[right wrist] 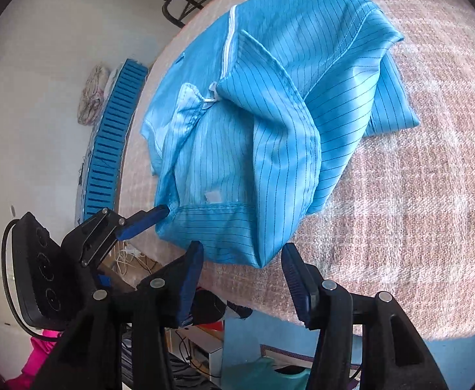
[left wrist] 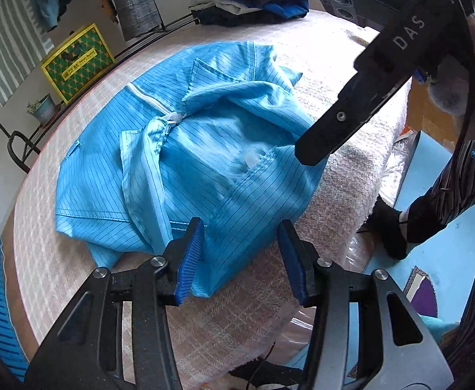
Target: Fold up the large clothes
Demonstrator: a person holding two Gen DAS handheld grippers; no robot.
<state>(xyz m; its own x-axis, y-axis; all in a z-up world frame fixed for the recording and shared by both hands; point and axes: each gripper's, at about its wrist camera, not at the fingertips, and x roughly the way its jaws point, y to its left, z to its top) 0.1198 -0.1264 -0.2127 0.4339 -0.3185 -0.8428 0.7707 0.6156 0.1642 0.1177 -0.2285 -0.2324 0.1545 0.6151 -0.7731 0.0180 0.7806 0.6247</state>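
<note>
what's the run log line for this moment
garment: blue striped jacket partly folded on bed | left gripper: open | right gripper: open

L gripper [left wrist: 240,260] jaws apart over blue striped garment [left wrist: 185,149] hem on pink blanket [left wrist: 344,159]; R gripper [left wrist: 315,146] near.

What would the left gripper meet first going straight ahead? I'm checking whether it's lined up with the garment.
Probably the blue striped garment: its near hem already lies between the left gripper's open jaws, over the pink blanket.
</note>
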